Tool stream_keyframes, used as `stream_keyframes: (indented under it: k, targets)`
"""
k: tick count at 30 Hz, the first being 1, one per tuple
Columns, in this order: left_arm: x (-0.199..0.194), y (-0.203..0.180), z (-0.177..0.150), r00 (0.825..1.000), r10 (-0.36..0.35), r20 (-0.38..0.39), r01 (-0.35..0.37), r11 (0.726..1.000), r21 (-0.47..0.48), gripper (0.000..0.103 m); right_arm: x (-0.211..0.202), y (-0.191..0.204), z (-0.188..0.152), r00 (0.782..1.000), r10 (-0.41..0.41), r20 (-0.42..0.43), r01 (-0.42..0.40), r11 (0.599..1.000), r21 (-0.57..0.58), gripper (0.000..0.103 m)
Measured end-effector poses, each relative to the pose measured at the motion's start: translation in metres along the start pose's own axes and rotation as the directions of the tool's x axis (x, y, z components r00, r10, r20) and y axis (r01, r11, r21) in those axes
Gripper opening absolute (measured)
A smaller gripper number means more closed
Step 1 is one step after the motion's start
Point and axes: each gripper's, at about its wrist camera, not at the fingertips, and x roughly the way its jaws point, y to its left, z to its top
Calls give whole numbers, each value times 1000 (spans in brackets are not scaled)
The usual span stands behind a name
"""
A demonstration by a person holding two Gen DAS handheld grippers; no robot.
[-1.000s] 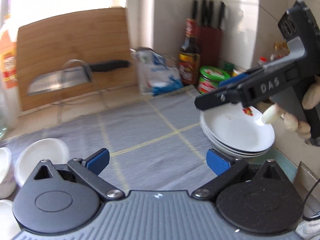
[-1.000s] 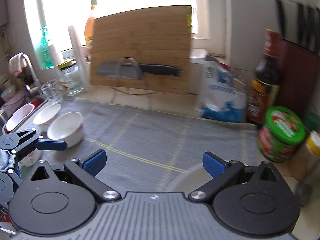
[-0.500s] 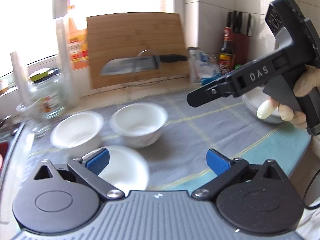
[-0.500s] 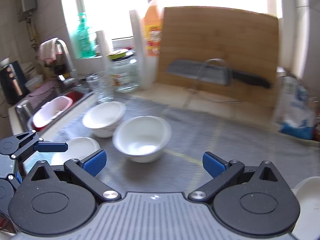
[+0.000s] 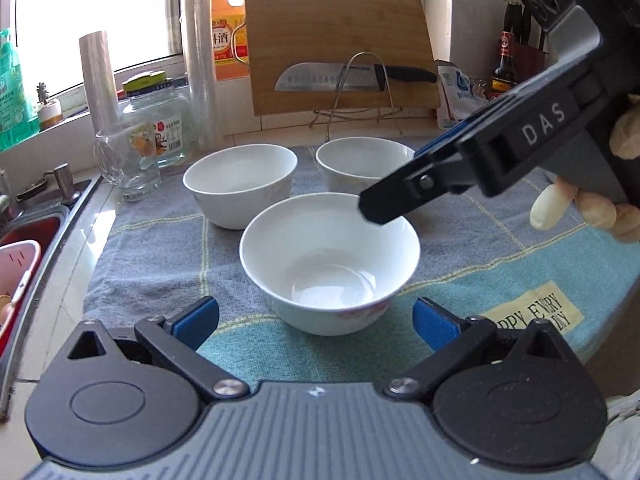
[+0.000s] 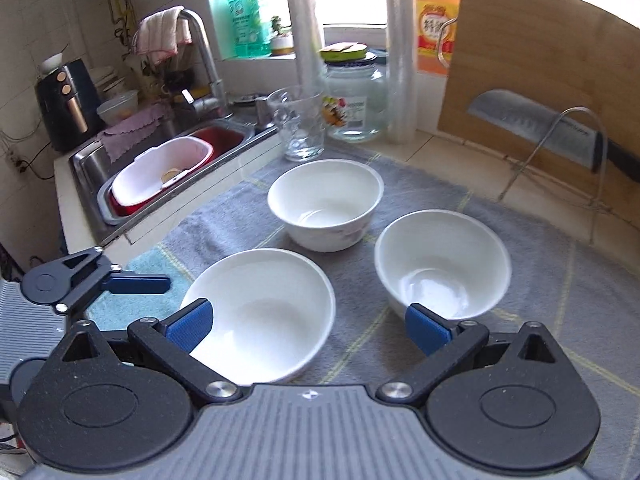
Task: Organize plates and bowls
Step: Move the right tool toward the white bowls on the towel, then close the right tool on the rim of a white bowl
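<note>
Both tongs [image 5: 316, 318] [image 6: 306, 324] gape over three bowls [image 6: 324, 204] on a grey towel [image 6: 540, 280] beside the sink [image 6: 168, 136].

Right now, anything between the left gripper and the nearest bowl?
No. The left gripper is open with the nearest bowl straight ahead, nothing between. The right gripper hangs above the bowl's far rim, not in the path.
</note>
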Motion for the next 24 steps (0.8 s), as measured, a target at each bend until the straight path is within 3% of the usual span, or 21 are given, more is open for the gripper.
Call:
stream_keyframes:
  k: [7,14,24]
  targets:
    - [8,-8,1,1000,-14,14,13,999,38,100,20,4,1,998,46,-32,-47,999,-11,102]
    - [10,-8,3,1000,-16,27,14,998,63,92,30,-2,7,996,69,-57,-69,998,-3,82]
    - [11,-7,4,1000,-13,27,11,998,70,89,38,-13,9,990,106,-89,-103,994,37,73]
